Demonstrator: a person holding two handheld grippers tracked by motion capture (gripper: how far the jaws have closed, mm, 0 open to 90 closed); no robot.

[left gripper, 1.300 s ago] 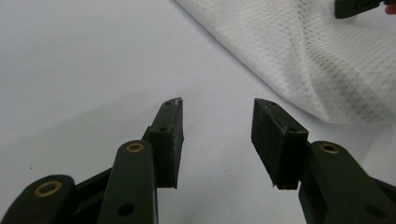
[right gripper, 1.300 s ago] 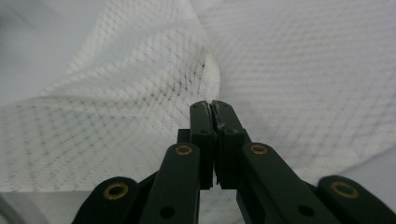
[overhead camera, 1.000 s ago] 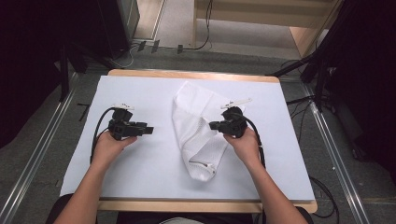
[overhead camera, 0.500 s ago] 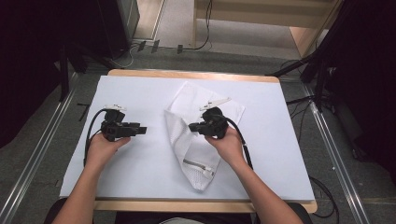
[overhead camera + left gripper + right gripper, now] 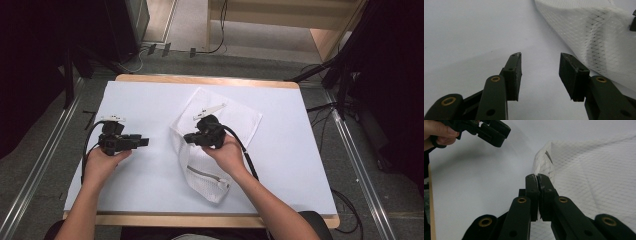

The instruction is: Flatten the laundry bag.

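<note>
A white mesh bag point(image 5: 239, 121) with a zipper point(image 5: 204, 175) lies on the white table cover point(image 5: 300, 165), right of the middle. My right gripper point(image 5: 188, 138) is shut on a pinch of the bag's mesh at its left edge; in the right gripper view the jaws point(image 5: 538, 179) meet on the bunched fabric point(image 5: 544, 166). My left gripper point(image 5: 145, 142) hovers a short way to the left, open with nothing between its fingers point(image 5: 540, 65). In the left gripper view the mesh bag point(image 5: 596, 35) hangs just beyond its right jaw. The left gripper point(image 5: 492, 131) also shows at the top left of the right gripper view.
The cover leaves a wooden table edge point(image 5: 210, 80) showing at the back and front. Metal rails point(image 5: 40, 170) run along both sides on the floor. Cables point(image 5: 320, 107) lie on the floor behind and to the right. Bare cover spreads out to the left and far right.
My right gripper has moved left with the mesh in it, dragging the bag's edge over and folding the bag toward the middle. The left gripper has shifted slightly left, still open.
</note>
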